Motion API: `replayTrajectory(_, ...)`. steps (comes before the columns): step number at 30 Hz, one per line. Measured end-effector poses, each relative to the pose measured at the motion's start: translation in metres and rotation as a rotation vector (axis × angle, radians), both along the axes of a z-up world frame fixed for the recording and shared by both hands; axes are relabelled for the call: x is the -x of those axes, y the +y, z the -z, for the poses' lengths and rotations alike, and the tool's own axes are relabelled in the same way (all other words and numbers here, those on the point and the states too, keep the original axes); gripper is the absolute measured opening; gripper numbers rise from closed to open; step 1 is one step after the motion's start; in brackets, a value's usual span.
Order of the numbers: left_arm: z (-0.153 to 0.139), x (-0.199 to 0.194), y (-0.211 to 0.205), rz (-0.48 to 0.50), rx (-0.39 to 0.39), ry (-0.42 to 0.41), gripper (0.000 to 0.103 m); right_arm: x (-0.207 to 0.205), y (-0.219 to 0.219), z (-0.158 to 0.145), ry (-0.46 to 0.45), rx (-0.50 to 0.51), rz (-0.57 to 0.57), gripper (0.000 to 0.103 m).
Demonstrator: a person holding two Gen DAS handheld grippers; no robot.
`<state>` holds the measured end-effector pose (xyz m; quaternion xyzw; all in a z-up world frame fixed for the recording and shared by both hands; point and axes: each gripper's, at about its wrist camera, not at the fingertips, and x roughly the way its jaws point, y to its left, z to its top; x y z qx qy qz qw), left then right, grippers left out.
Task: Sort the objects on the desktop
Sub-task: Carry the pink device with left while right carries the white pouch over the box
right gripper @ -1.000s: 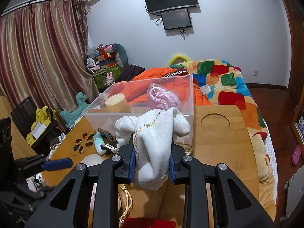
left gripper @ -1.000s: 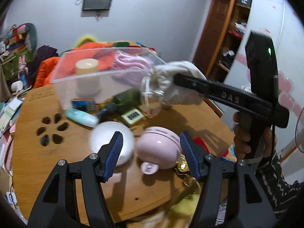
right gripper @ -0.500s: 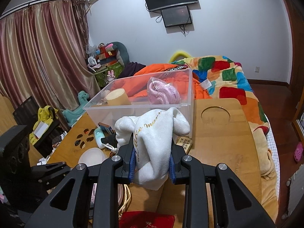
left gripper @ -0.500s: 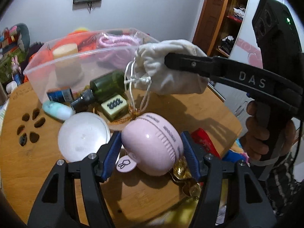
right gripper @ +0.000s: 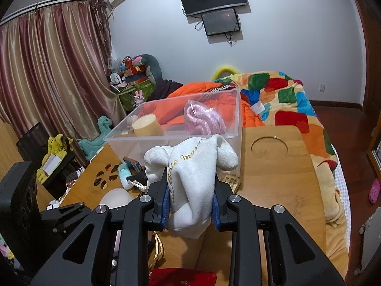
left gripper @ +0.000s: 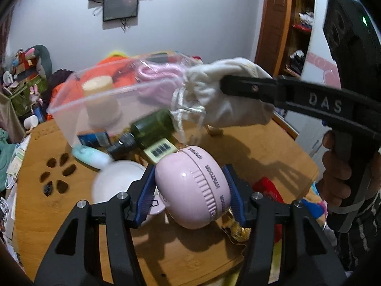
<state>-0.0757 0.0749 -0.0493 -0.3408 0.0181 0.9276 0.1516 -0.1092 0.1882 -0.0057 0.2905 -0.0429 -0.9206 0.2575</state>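
Two close wrist views (forward-facing), both sharing clear bin (left gripper: 78,109) (right gripper: 171,140)

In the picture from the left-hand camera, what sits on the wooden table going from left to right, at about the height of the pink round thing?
Paw-print cutouts → white round dish → pink round timer, held between the left gripper jaws → red packet by the table's right edge.
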Motion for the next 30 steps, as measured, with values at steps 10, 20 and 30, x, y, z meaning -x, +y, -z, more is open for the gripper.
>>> replayTrajectory(10, -0.038, 0.013, -0.041, -0.080, -0.057, 0.078, 0.056, 0.004, -0.002, -0.032, 0.071, 0.002, -0.006, 0.024)
replayTrajectory(20, -0.069, 0.049, -0.085, -0.126, -0.093, 0.095, 0.056, 0.019, -0.019, -0.052, 0.117, -0.015, -0.017, 0.024)
replayTrajectory(30, -0.070, 0.094, -0.109, -0.176, -0.076, 0.074, 0.056, 0.047, -0.032, -0.051, 0.105, -0.026, -0.026, 0.024)
